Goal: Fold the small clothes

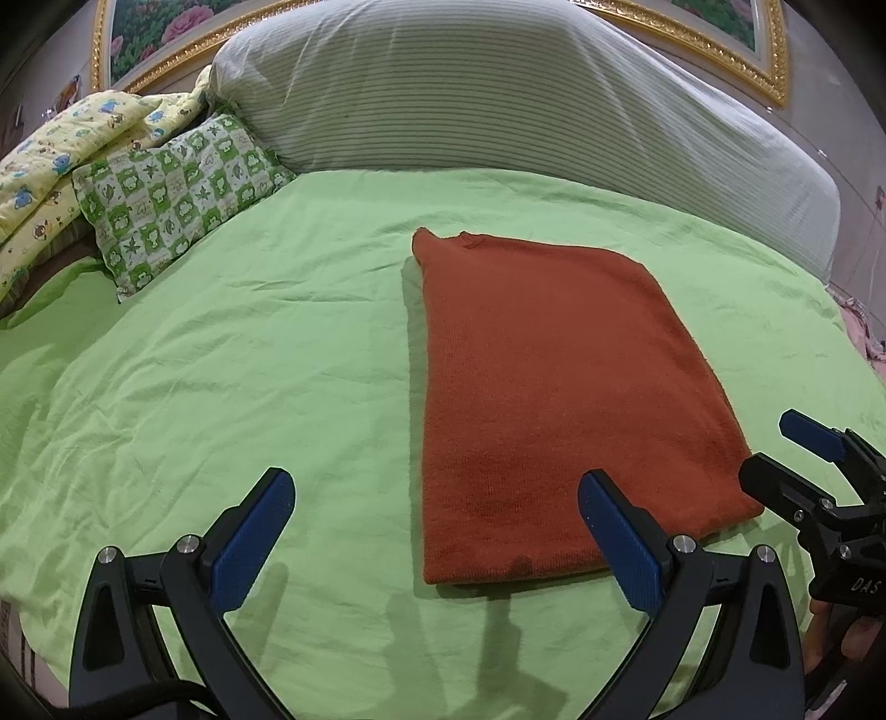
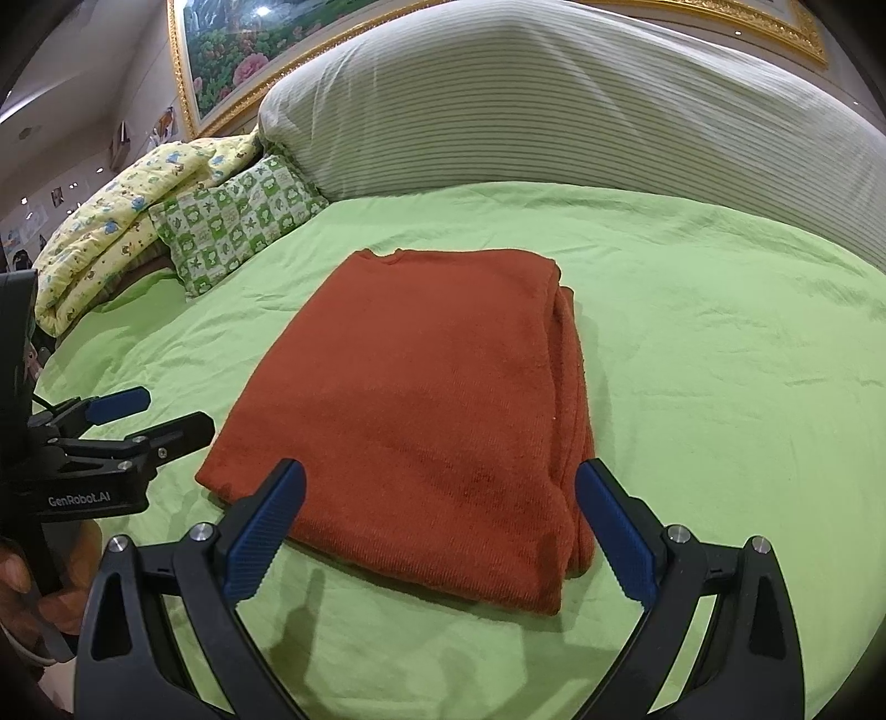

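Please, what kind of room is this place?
Most likely a bedroom: a light green bedsheet covers a bed, a large grey striped pillow lies at its head, and a folded rust-red knit garment rests on the sheet.

Your left wrist camera sits low over the green bedsheet (image 1: 221, 360), looking forward between its own spread fingers toward the striped bolster (image 1: 498, 99) and the gold-framed painting (image 1: 166, 27); the folded rust-red knit garment (image 1: 554, 387) lies close, right of centre; your right gripper (image 1: 775, 459) enters at the right edge. Your right wrist camera faces the same way from further right, equally low and near; the garment (image 2: 432, 404) fills its centre; your left gripper (image 2: 160, 415) shows at left. Both views share sheet, garment, bolster, painting and the green-checked pillow (image 1: 183, 194).
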Demonstrator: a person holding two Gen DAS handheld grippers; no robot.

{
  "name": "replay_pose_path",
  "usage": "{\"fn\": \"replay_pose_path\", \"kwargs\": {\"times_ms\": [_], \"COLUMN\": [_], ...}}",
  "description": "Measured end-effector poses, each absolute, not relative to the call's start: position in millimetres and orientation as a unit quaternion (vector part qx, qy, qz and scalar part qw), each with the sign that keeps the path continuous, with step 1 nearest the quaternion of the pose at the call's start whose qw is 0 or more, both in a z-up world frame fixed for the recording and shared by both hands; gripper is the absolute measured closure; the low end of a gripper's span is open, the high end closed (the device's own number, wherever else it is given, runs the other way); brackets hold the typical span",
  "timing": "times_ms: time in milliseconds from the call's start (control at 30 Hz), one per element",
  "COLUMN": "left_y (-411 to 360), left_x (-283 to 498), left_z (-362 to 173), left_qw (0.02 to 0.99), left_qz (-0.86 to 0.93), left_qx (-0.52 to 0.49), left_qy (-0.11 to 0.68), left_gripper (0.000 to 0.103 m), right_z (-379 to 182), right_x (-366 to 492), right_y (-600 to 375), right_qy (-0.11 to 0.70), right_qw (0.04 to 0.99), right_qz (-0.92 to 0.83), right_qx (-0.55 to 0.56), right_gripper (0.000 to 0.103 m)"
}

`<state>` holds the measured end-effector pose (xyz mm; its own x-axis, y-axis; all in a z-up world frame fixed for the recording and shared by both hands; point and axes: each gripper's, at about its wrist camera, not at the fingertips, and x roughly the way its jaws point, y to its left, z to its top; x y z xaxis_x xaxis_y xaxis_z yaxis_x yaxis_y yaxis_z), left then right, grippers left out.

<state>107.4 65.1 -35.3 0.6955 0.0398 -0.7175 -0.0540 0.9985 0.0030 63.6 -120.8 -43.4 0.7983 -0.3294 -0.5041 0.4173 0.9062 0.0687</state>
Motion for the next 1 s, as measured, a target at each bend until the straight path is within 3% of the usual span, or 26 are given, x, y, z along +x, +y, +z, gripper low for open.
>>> {"fn": "replay_pose_path", "kwargs": {"times_ms": [1000], "left_y": [64.7], "left_x": [113.9], "left_z": [-34.1], "left_qw": [0.916], "left_qz": [0.028], "left_qx": [-0.001], "left_qy": [0.4], "left_gripper": [0.001], "right_z": [-35.9], "right_x": [63.6], "right_y": [-122.6], "right_qy": [0.241], "right_qw": [0.948], "right_qz": [-0.191], "right_qx": [0.088], "right_gripper": [0.005]}}
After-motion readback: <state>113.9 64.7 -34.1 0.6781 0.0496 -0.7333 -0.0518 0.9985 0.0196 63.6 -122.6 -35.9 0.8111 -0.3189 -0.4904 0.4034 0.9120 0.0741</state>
